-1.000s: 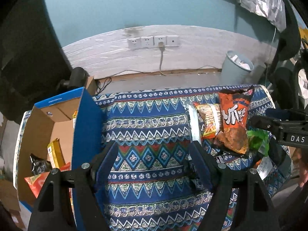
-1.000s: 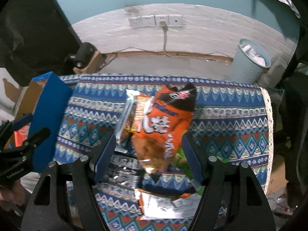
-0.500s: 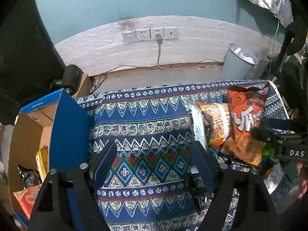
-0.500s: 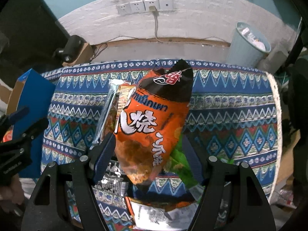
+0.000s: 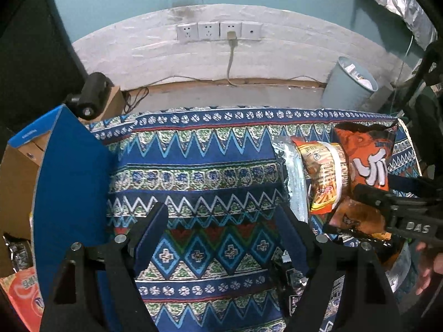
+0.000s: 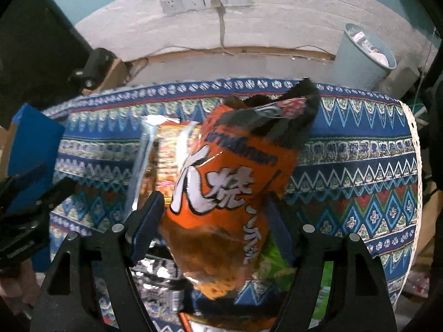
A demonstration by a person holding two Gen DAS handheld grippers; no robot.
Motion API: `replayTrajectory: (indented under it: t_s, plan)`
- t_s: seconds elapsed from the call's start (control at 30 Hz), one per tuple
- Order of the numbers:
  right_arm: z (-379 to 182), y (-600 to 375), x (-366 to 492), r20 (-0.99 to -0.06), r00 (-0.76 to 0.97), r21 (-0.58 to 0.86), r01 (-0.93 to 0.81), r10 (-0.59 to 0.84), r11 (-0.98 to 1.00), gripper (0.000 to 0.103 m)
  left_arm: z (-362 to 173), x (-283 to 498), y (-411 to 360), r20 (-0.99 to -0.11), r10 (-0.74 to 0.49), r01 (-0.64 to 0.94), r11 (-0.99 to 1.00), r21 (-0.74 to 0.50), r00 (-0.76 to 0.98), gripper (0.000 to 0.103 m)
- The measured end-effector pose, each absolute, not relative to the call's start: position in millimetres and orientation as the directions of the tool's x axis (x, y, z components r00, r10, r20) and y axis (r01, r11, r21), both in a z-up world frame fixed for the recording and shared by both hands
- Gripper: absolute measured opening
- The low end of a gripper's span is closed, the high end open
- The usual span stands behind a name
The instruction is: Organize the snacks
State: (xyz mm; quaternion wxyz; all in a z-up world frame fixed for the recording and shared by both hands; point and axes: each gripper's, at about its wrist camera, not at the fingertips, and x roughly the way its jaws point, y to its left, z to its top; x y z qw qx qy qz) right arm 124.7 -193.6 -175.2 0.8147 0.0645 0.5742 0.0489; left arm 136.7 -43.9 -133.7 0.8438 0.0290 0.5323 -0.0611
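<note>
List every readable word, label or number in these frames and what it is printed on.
"DAS": right gripper body, left wrist view.
"烧": orange snack bag.
Blurred, unreadable: the bag's blue and smaller white lettering, yellow-orange snack bag, blue box flap label.

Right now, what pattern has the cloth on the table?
Blue tablecloth with zigzag and diamond bands; left wrist view shows it best.

Orange snack bag motion-blurred, lower end hiding a green packet — cardboard box cut off at frame edge.
</note>
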Motion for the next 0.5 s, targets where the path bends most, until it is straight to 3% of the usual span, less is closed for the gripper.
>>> replayTrajectory:
  t_s: [0.23, 0.37, 0.5]
  plan:
    - [-197.4, -209.3, 131.4, -0.944, 0.302, 0.147, 0.036, 0.13, 0.988, 0.072, -138.1, 143.1, -59.4, -0.908, -0.122, 0.157, 0.986, -0.064, 0.4, 0.081]
    - [-198.8, -215.6, 129.6, -0.942, 0.309, 0.145, 0.032, 0.128, 0.989, 0.051, -141.1, 148.4, -69.6, -0.909, -0.149, 0.162, 0.982, -0.092, 0.39, 0.081]
    - [-193.9, -214.4, 126.6, -0.939, 0.323, 0.126, -0.003, 0.12, 0.992, 0.042, -151.4, 154.0, -81.5, -0.917, -0.161, 0.169, 0.98, -0.104, 0.366, 0.081]
